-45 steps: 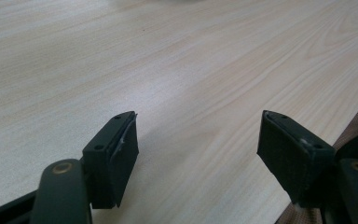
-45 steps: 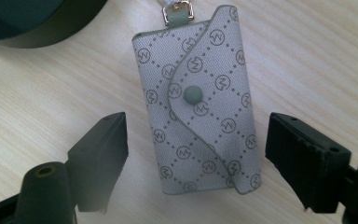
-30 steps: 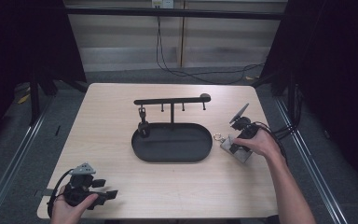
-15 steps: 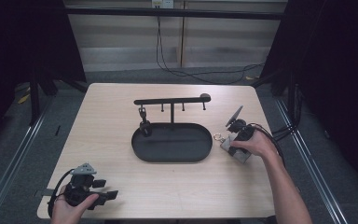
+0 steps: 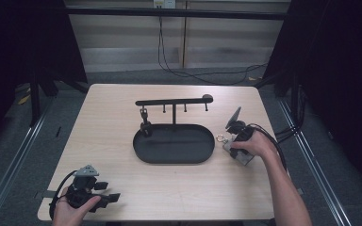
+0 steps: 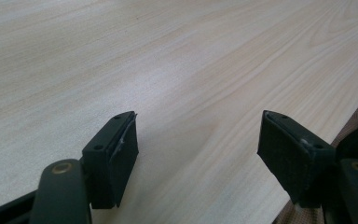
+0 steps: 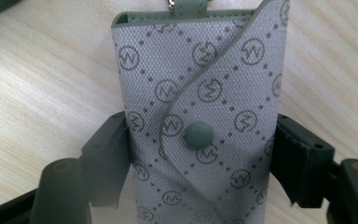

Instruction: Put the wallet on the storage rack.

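Note:
A grey patterned key pouch [image 7: 200,116] with a green snap button lies flat on the wooden table, its metal ring [image 5: 220,138] pointing at the tray. My right gripper [image 7: 200,154] straddles it; the jaws have just been closing and both pads now press on the pouch's long edges. From above, the right gripper [image 5: 236,147] sits under the person's hand, just right of the black oval tray [image 5: 139,149]. The left gripper [image 5: 109,197] rests at the table's near left corner. In its own view the left gripper [image 6: 198,140] stands open over bare wood.
A black hook rail [image 5: 174,101] on a post rises from the tray's back edge, with a small dark item [image 5: 145,126] hanging at its left end. Cables trail off the table's right side. The near table edge lies close to the left gripper.
The right gripper's jaws have narrowed onto the pouch and the hand has shifted slightly over it. The left hand and gripper have not moved.

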`<act>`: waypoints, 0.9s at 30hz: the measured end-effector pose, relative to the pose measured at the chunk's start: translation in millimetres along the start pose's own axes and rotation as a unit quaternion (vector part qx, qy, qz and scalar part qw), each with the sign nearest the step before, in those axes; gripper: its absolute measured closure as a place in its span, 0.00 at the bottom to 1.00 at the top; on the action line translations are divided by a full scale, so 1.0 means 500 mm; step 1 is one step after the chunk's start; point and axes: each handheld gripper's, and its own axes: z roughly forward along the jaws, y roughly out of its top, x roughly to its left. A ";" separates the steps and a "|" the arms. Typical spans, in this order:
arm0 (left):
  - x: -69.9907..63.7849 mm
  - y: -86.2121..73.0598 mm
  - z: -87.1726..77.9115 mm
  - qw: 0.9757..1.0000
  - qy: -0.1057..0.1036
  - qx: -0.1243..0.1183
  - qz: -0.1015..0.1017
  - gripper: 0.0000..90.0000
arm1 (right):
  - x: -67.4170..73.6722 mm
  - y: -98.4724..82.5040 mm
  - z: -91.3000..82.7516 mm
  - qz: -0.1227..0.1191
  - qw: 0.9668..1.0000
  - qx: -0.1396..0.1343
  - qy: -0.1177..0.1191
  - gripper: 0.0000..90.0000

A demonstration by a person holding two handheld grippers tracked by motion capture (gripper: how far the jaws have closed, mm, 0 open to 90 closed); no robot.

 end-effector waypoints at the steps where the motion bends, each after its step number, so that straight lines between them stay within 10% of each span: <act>1: 0.001 0.000 -0.002 1.000 -0.001 0.001 0.001 0.32 | 0.001 0.003 -0.001 0.000 1.000 0.005 0.000 0.33; 27: 0.006 0.001 -0.001 1.000 -0.011 -0.002 -0.007 0.29 | -0.020 -0.019 -0.058 0.049 0.998 -0.025 0.025 0.37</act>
